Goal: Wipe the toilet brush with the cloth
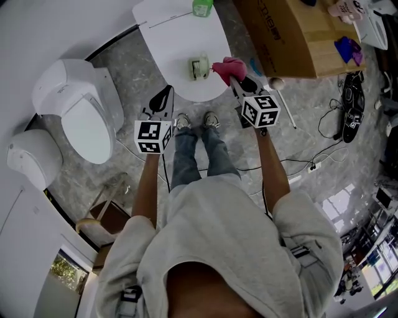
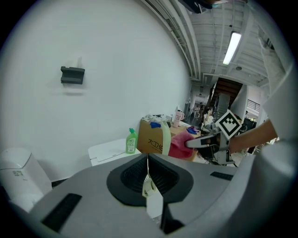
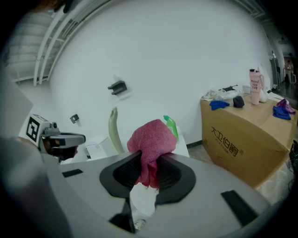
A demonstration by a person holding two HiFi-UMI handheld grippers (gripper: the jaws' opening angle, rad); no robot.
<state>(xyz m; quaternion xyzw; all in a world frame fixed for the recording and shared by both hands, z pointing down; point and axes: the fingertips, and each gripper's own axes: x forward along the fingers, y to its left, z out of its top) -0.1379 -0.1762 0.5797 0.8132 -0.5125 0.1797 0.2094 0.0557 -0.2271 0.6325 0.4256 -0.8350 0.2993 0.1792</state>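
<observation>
A pale green toilet brush (image 1: 199, 67) stands upright in its holder on the white table (image 1: 180, 37). My right gripper (image 1: 235, 78) is shut on a pink cloth (image 1: 227, 66), just right of the brush and apart from it. In the right gripper view the cloth (image 3: 151, 145) bulges out of the jaws of the right gripper (image 3: 148, 163), with the brush handle (image 3: 113, 130) behind it to the left. My left gripper (image 1: 166, 93) hovers at the table's near edge, left of the brush. The left gripper (image 2: 148, 162) is shut with nothing in it.
A green bottle (image 1: 202, 7) stands at the table's far end. A cardboard box (image 1: 292, 37) with small items on top sits to the right. A white toilet (image 1: 81, 115) is at the left. Cables (image 1: 323, 127) and shoes (image 1: 353, 102) lie on the floor at the right.
</observation>
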